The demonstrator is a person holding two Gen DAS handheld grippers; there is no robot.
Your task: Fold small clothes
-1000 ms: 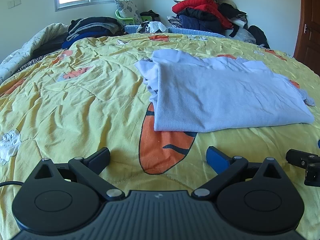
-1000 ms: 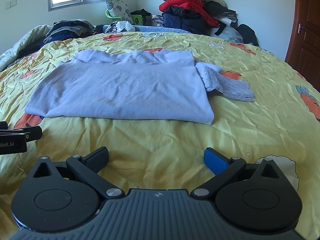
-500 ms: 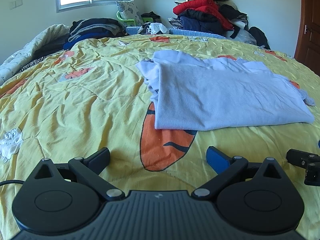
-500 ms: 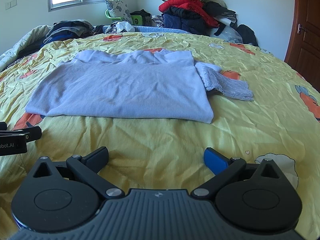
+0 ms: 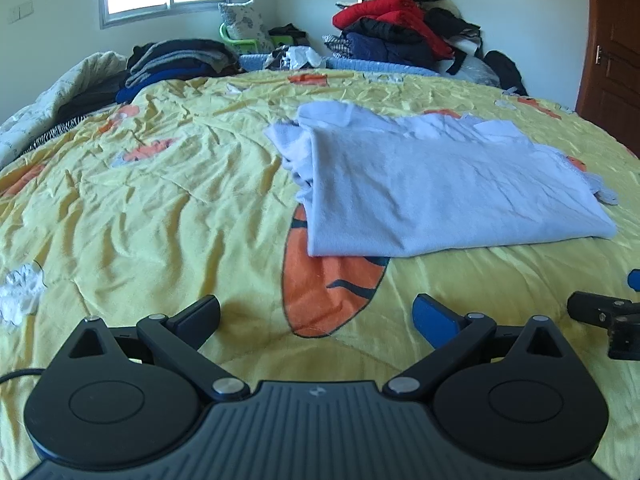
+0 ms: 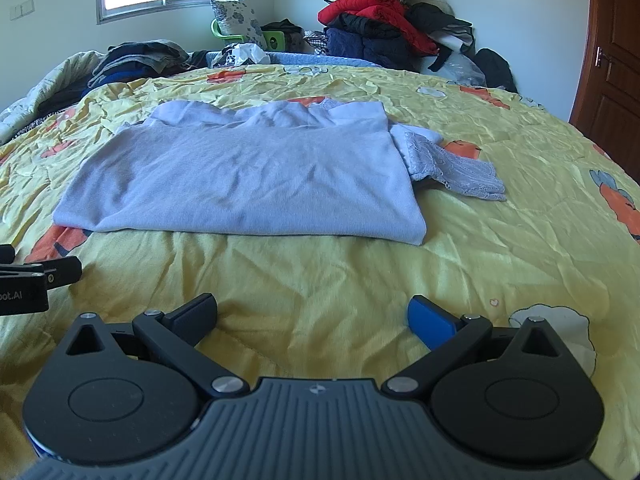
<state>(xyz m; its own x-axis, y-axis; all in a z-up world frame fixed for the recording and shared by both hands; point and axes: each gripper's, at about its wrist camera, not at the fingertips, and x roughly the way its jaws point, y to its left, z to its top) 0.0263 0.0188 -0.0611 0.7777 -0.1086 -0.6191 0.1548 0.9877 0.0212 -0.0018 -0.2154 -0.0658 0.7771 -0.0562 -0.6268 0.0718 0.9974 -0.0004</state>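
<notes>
Pale blue top [image 6: 248, 176] lying flat on the yellow bedspread [image 6: 320, 276], already folded to a broad rectangle, near edge running left to right just ahead of both tools. Lace sleeve [image 6: 456, 172] poking out at the right side, past the folded edge. Bunched layers [image 5: 294, 148] showing at the left side in the left view.

Left gripper [image 5: 316, 316] spread wide, holding nothing, hovering low over the bedspread short of the top's near left corner [image 5: 316, 250]. Right gripper [image 6: 312, 314] likewise wide and empty, short of the near right corner [image 6: 416, 238].

Probably the next fold about to start, or a tidy of the stray sleeve first. Best to tuck that lace sleeve back over the body before anything else; otherwise a lumpy edge likely. For the fold itself: slide one finger under each near corner, pinch through all layers rather than only the top one, and lift both corners level. Carry them together toward the far edge, keeping the cloth taut between the two tools so no crease forms in the middle. Set down square with the far edge, then let go only once the cloth rests flat.

Soft knit, likely to sag and slip: slow, even motion advisable. Clothes piles [image 6: 380, 12] at the far wall well clear, no obstacle.
</notes>
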